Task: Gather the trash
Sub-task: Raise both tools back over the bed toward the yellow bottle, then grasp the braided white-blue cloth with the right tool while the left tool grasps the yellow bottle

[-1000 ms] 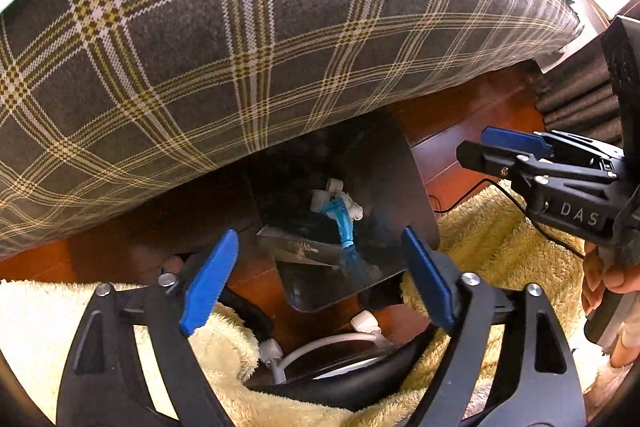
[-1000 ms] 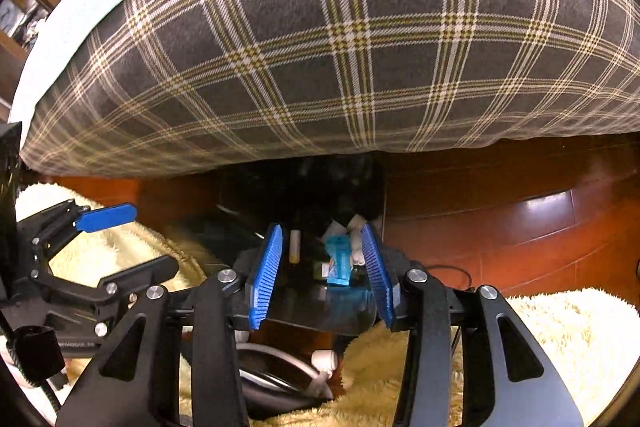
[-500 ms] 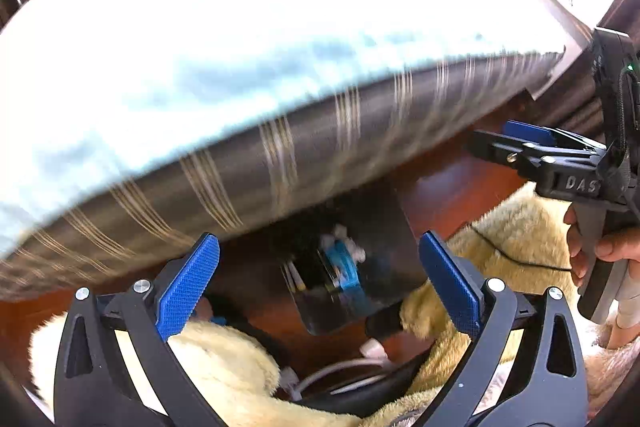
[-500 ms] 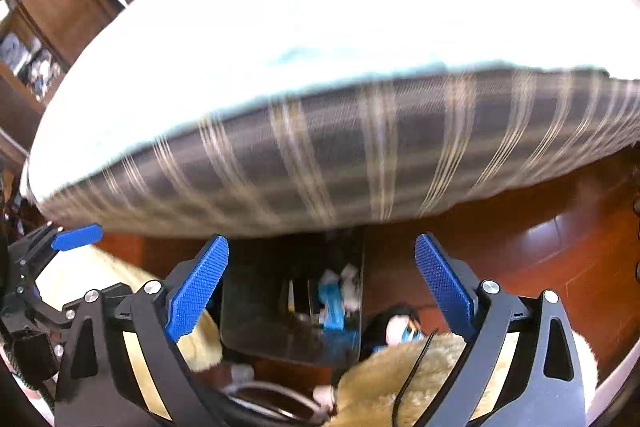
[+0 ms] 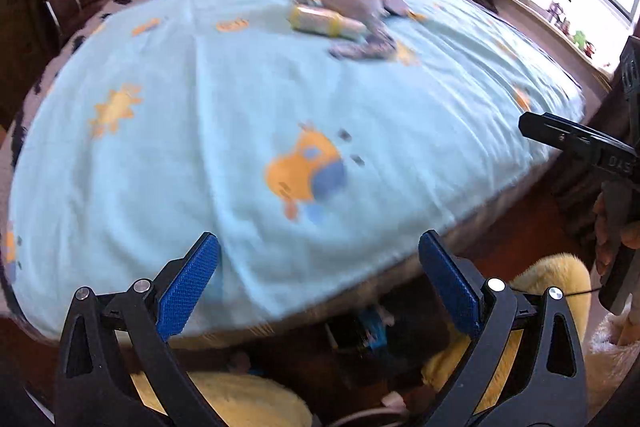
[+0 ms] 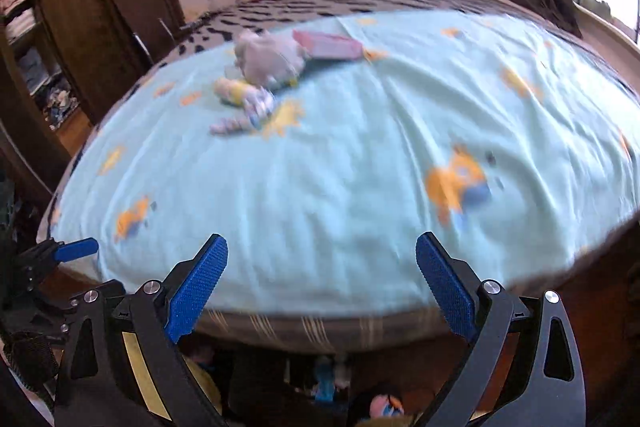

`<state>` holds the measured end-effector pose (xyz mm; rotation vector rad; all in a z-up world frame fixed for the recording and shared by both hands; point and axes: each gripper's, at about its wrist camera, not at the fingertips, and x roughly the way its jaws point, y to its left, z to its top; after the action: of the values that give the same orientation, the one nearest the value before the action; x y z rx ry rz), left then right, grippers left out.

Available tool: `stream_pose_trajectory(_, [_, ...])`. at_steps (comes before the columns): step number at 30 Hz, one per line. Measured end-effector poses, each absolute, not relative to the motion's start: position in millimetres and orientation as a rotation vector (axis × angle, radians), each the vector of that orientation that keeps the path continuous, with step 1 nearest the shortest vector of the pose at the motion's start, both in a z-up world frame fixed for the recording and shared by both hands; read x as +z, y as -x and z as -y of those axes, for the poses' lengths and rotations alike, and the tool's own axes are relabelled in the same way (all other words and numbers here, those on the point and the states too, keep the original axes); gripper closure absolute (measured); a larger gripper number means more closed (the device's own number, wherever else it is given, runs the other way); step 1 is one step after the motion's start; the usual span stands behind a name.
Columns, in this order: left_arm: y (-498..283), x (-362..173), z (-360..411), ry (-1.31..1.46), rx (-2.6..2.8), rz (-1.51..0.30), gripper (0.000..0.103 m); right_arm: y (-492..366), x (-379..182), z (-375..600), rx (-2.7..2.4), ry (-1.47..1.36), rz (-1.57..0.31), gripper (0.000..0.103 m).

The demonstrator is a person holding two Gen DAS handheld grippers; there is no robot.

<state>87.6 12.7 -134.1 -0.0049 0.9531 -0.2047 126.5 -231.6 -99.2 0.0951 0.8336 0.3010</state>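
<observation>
— Left wrist view: what is shown of the left gripper (image 5: 316, 287)?

— Its blue fingers (image 5: 188, 287) are spread wide and nothing is held between them. They are framed over the edge of a bed (image 5: 280, 107) covered by a light-blue blanket (image 5: 180, 167) printed with orange cartoon figures.

— And the right gripper (image 6: 320, 287)?

— It is likewise opened wide and empty, as seen in the right wrist view.

— Where is the trash located?

— A small heap (image 5: 340, 11) is seen far up the blanket, well apart from both grippers: something grey and crumpled (image 6: 268, 59), a yellow wrapper or bottle (image 6: 236, 91) and a pink flat pack (image 6: 328, 45); blur prevents finer naming. A dark bin (image 5: 360, 335) with blue and white scraps inside is partly visible on the floor below the bed edge, beside a yellow fluffy rug (image 5: 552, 283).
</observation>
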Motion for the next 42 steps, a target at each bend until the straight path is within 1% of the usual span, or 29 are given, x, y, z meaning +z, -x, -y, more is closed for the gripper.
stream_pose_trajectory(10, [-132.9,-113.9,-28.5,-0.025,-0.159,-0.876,0.008,-199.9,-101.1,171.9,0.392,-0.065,-0.801,0.008])
stream_pose_trajectory(11, [-137.4,-113.2,-28.5,-0.027,-0.159,-0.872,0.008,-208.4,-102.9,166.3,0.397,-0.06,-0.803,0.014])
stream_pose_trajectory(12, [-141.0,-112.5,-28.9,-0.03,-0.161,-0.87,0.008,-214.9,-105.1,163.0,0.399,-0.056,-0.808,0.024])
stream_pose_trajectory(13, [-144.4,-112.4,-28.5,-0.033,-0.162,-0.869,0.008,-223.0,-107.8,159.1,0.403,-0.054,-0.817,0.027])
stream_pose_trajectory(15, [-152.6,-112.9,-27.5,-0.039,-0.166,-0.869,0.008,-235.2,-113.3,152.2,0.41,-0.048,-0.839,0.04])
stream_pose_trajectory(19, [-168.3,-115.8,-24.3,-0.042,-0.177,-0.875,0.008,-252.7,-125.8,141.9,0.408,-0.026,-0.879,0.051])
stream_pose_trajectory(21, [-177.2,-117.7,-22.6,-0.037,-0.186,-0.88,0.008,-257.2,-130.7,141.8,0.406,-0.024,-0.889,0.062])
stream_pose_trajectory(22, [-181.2,-118.6,-21.6,-0.034,-0.191,-0.882,0.008,-258.9,-132.3,142.7,0.405,-0.021,-0.89,0.065])
stream_pose_trajectory(24, [-191.1,-121.5,-18.4,-0.033,-0.198,-0.89,0.008,-260.4,-132.6,145.5,0.408,-0.018,-0.886,0.075])
stream_pose_trajectory(28, [-207.8,-125.9,-8.3,-0.047,-0.217,-0.899,0.008,-264.4,-127.8,160.3,0.372,-0.002,-0.861,0.077])
stream_pose_trajectory(42, [-284.7,-138.5,37.0,-0.092,-0.28,-0.921,0.008,-270.3,-126.1,240.9,0.257,-0.048,-0.849,0.077])
